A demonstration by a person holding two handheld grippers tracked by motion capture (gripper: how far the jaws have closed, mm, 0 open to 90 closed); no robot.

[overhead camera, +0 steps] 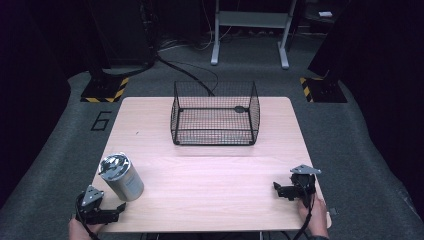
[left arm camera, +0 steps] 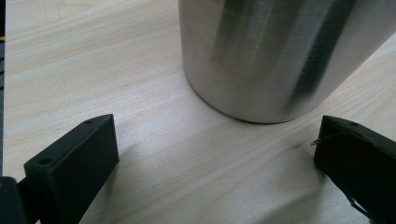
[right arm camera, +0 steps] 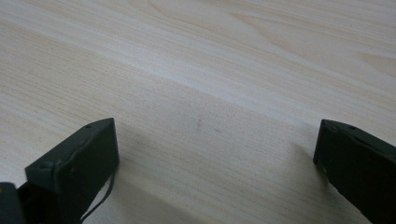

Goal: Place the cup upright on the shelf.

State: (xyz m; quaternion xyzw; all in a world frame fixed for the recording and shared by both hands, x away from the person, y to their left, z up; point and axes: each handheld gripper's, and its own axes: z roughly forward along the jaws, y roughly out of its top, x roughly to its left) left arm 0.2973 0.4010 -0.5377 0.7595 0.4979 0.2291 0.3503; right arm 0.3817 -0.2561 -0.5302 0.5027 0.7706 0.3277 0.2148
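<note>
Left gripper gapes wide, a steel canister upright just ahead of its jaws, untouched; right gripper equally wide over bare tabletop, gripping nothing.

One steel canister, one wire basket, two hand-held grippers.

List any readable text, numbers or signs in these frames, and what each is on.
"6": dark digit on the grey floor mat, left of the table.
Yellow-and-black hazard stripes, no words: on the stand bases on the floor.
Steel can, wire basket, both grippers: nothing readable.
</note>
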